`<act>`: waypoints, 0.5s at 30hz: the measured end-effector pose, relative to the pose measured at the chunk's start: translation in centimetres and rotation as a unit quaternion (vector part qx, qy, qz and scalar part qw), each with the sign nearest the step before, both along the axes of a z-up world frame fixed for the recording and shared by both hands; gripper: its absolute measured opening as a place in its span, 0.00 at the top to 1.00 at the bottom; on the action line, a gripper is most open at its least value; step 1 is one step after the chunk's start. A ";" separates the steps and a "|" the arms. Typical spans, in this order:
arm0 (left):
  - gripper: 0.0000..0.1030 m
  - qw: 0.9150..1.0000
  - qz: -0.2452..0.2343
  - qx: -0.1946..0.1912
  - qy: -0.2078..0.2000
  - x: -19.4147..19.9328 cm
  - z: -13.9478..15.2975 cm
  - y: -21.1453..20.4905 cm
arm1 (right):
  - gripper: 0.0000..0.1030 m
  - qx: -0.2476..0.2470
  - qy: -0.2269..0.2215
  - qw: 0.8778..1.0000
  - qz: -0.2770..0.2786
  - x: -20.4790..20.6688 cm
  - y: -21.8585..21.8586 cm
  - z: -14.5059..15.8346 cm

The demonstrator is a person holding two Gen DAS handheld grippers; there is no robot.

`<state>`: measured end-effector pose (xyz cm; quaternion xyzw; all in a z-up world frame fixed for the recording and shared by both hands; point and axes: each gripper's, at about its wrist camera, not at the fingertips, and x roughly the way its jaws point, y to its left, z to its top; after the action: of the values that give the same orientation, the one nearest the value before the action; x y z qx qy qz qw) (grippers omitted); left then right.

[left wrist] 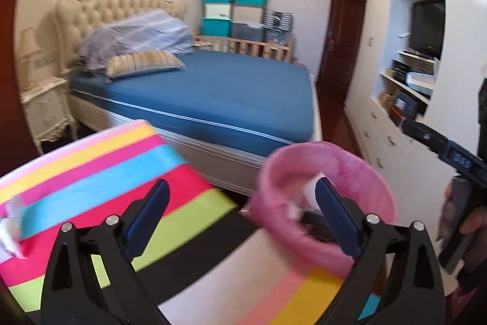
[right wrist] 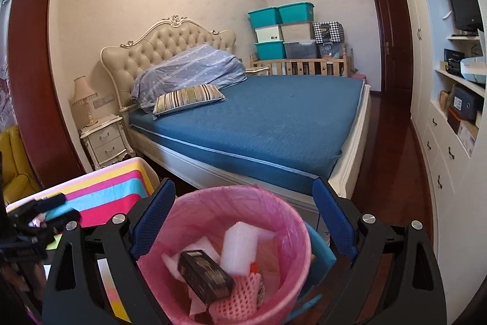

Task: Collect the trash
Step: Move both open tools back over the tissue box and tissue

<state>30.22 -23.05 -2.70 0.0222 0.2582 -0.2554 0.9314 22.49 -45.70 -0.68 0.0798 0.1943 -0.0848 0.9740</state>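
Observation:
A bin with a pink liner (right wrist: 293, 221) stands below my right gripper (right wrist: 243, 218), which hangs open over it with nothing between its fingers. Inside lie a dark box (right wrist: 207, 276), a white foam block (right wrist: 240, 245) and a pink foam net (right wrist: 240, 299). In the left wrist view my left gripper (left wrist: 243, 215) is open and empty, its right finger (left wrist: 334, 221) over the rim of the blurred bin (left wrist: 274, 172). A white piece (left wrist: 313, 191) shows inside. Crumpled white wrapping (left wrist: 9, 230) lies at the far left on the striped mat (left wrist: 91, 172).
The colourful striped mat (right wrist: 115, 191) covers the surface left of the bin. Behind stands a bed with a blue mattress (right wrist: 274, 118), a nightstand (right wrist: 105, 139) and stacked storage boxes (right wrist: 283, 29). White cabinets (right wrist: 441, 160) line the right. A person's hand (left wrist: 468, 221) holds the other gripper.

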 end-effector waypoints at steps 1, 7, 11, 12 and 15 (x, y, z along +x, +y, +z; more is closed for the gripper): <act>0.07 1.000 0.008 0.003 -0.003 -0.1 0.2 0.9 | 0.16 -0.003 -0.001 1.000 0.000 -0.3 0.4 0.2; 0.05 0.997 0.067 0.016 -0.024 -2.4 0.9 7.8 | 0.16 -0.004 -0.004 1.000 0.023 -0.9 3.9 1.1; 0.05 0.994 0.104 0.031 -0.025 -4.2 0.8 12.7 | 0.16 -0.016 0.001 0.998 0.054 -0.3 7.9 1.4; 0.05 0.993 0.110 0.035 -0.022 -4.5 0.7 13.6 | 0.16 -0.014 0.004 0.998 0.067 0.0 9.4 1.3; 0.05 0.989 0.135 0.052 -0.013 -5.6 0.0 16.6 | 0.16 -0.015 0.018 0.995 0.099 0.8 12.8 0.7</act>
<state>24.62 -6.45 -2.66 0.0389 0.2601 -0.1135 0.9581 23.34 -32.87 -0.02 0.0435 0.2174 0.0081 0.9751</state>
